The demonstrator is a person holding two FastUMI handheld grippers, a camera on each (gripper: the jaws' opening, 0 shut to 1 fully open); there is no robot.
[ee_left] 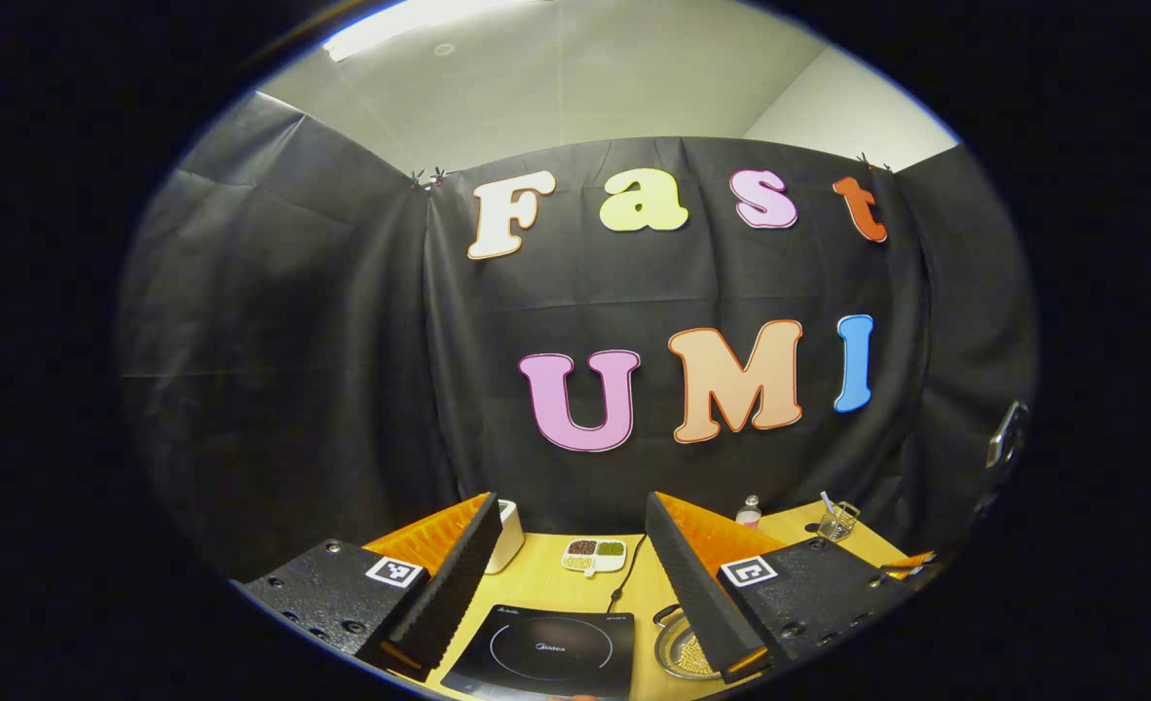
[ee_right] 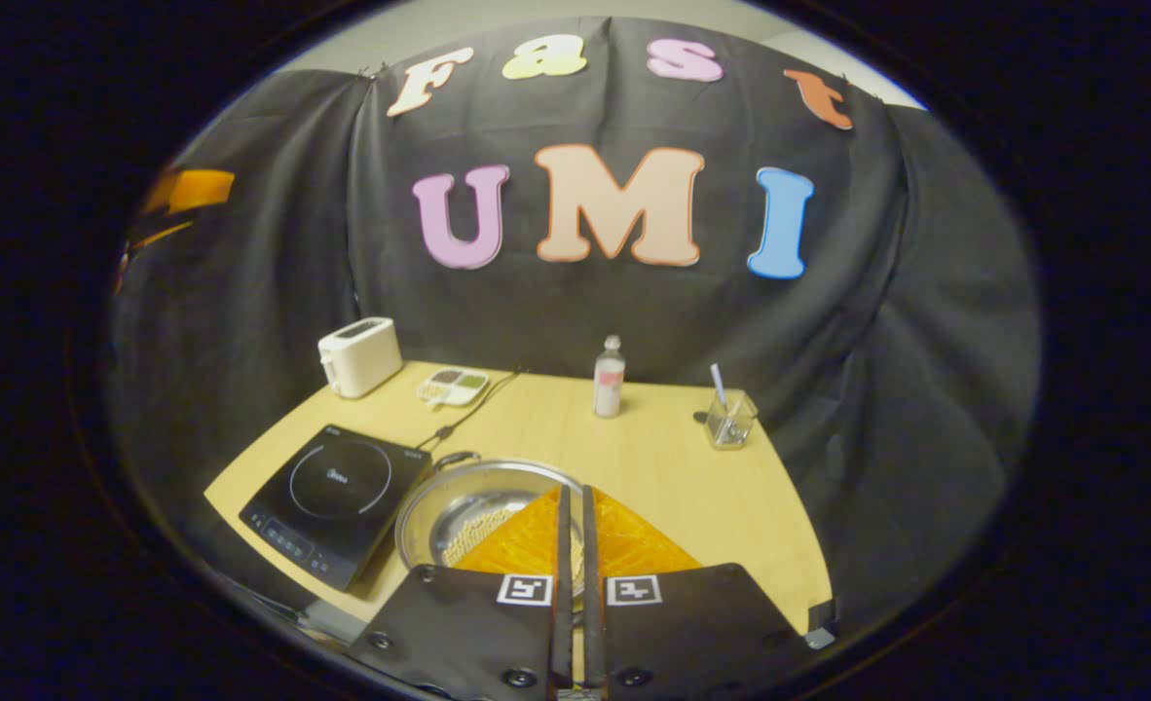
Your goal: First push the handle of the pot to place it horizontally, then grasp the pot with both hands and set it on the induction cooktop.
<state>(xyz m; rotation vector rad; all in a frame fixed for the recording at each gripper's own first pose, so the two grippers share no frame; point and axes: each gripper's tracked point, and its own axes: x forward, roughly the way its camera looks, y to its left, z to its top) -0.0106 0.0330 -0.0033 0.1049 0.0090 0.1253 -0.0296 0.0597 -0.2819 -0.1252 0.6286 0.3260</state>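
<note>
Spread wide apart, the left gripper [ee_left: 575,584] is held above the wooden table [ee_left: 556,584] in the left gripper view, framing the induction cooktop [ee_left: 546,650]; the pot [ee_left: 683,650] is seen just right of it.

Pressed together on nothing, the right gripper [ee_right: 572,545] is seen over the pot [ee_right: 468,511] in the right gripper view, beside the cooktop [ee_right: 337,497]. A toaster [ee_right: 359,356], bottle [ee_right: 610,376] and glass [ee_right: 731,419] are ranged along the black cloth wall [ee_right: 244,292].

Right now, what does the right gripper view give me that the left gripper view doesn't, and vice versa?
Right gripper view: the whole pot, its loop handle on the side toward the cooktop, and the right gripper, fingers closed together. Left gripper view: the left gripper, fingers spread open; the pot is just a sliver beside one finger. Both: cooktop, toaster, sectioned dish, bottle and glass cup on the table.
</note>
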